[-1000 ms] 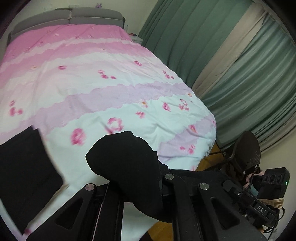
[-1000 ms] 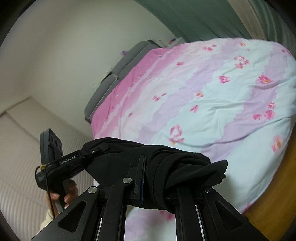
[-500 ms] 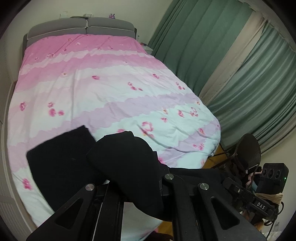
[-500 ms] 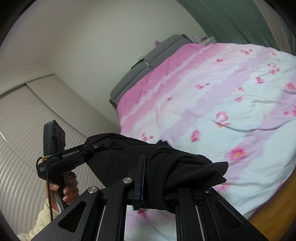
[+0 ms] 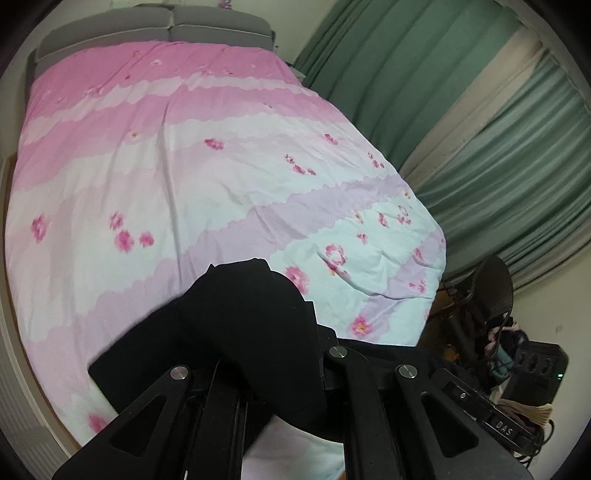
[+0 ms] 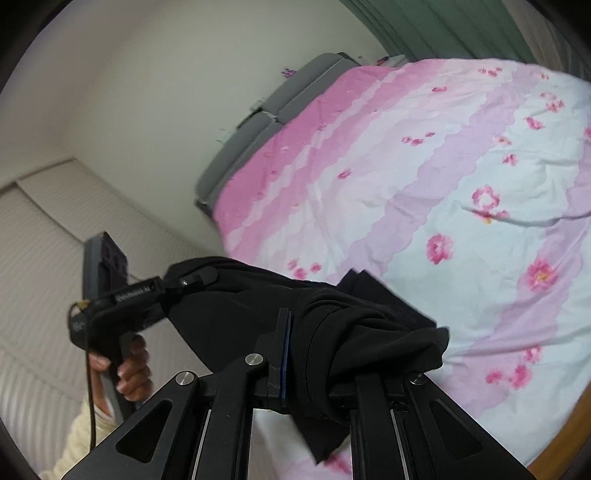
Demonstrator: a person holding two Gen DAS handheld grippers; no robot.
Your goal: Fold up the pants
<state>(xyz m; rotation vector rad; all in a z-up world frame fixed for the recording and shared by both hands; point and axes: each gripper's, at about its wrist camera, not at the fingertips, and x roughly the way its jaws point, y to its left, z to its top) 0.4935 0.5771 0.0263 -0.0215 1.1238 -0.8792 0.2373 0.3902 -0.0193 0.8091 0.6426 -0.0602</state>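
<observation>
Black pants (image 5: 243, 332) hang bunched between your two grippers, held above the near end of a bed, one end draped over each. Your left gripper (image 5: 258, 373) is clamped on a fold of the cloth; your right gripper (image 6: 317, 369) is likewise closed tight on the fabric. Beyond both spreads a pink, white and lilac flowered quilt (image 5: 184, 166), a grey headboard (image 5: 159, 26) at its far end, and green curtains (image 5: 424, 92) to the right.

Pink floral duvet (image 5: 221, 177), grey headboard (image 5: 166, 26), green curtains (image 5: 424, 85), black chair (image 5: 495, 284)
</observation>
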